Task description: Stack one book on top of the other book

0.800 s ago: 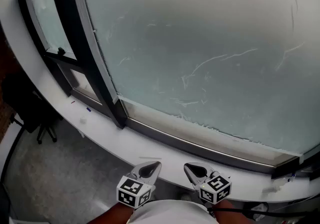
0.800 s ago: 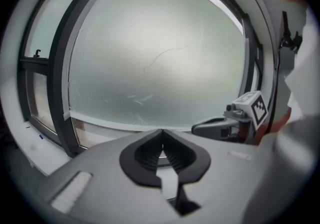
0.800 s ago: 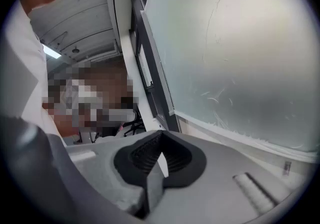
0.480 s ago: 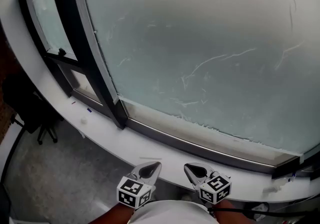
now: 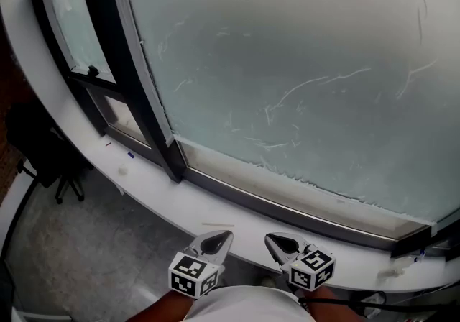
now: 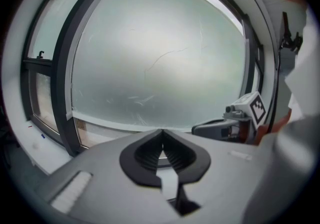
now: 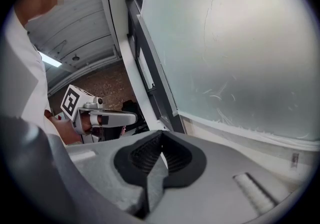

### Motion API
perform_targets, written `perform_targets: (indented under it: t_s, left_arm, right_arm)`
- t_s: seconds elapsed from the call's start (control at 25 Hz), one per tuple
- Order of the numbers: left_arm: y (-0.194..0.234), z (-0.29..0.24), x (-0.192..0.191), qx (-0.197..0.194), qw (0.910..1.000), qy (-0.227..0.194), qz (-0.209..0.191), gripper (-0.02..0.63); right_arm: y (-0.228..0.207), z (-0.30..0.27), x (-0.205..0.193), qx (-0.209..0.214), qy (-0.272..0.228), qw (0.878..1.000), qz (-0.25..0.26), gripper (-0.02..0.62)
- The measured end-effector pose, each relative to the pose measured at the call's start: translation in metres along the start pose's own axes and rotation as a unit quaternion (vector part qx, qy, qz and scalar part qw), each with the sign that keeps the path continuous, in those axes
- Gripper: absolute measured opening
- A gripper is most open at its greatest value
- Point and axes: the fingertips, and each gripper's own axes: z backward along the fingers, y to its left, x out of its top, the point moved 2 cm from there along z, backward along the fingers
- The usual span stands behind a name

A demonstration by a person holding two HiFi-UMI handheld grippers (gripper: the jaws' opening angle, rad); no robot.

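Observation:
No book shows in any view. Both grippers hang close together at the bottom of the head view, held low in front of a person's white shirt. My left gripper (image 5: 216, 242) is shut with nothing between its jaws, and so is my right gripper (image 5: 281, 244). They point toward a white window sill (image 5: 215, 216). In the left gripper view the jaws (image 6: 162, 140) meet at the tips, and the right gripper (image 6: 220, 127) shows beside them. In the right gripper view the jaws (image 7: 161, 143) are likewise together, with the left gripper (image 7: 112, 117) at the left.
A large frosted window pane (image 5: 302, 76) fills the view ahead, set in a dark frame (image 5: 136, 98). Small bits lie on the sill at the left (image 5: 123, 168). A black office chair (image 5: 50, 162) stands on the grey floor (image 5: 79, 249) at the left.
Both grippers stay where they were, shut. Only the head camera has shifted a little, so the window frame sits slightly further right in the picture.

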Motion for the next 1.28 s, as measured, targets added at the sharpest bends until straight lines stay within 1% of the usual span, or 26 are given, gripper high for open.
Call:
perform_targets:
  t_s: [0.32,0.52,0.76,0.96,1.08,1.28]
  left_arm:
    - [0.004,0.012,-0.002,0.008,0.9999,-0.007,0.001,0.006]
    - [0.017,0.032,-0.008,0.030,0.9994,-0.014,0.005,0.006]
    - [0.042,0.070,-0.021,0.068,0.9973,-0.021,0.019,0.006]
    - [0.065,0.106,-0.033,0.105,0.9936,-0.027,0.032,0.006]
    - [0.079,0.128,-0.040,0.133,0.9896,-0.036,0.043,0.006]
    - [0.097,0.164,-0.055,0.185,0.9794,-0.048,0.065,0.006]
  right_arm:
    - [0.012,-0.007,-0.002,0.009,0.006,1.000,0.005,0.000]
    - [0.030,-0.024,-0.005,0.032,0.012,0.999,0.016,0.000]
    - [0.065,-0.055,-0.008,0.070,0.022,0.997,0.036,0.000]
    - [0.098,-0.082,-0.012,0.106,0.030,0.993,0.050,0.000]
    - [0.112,-0.096,-0.015,0.123,0.036,0.990,0.064,0.000]
    - [0.134,-0.118,-0.017,0.165,0.051,0.981,0.083,0.000]
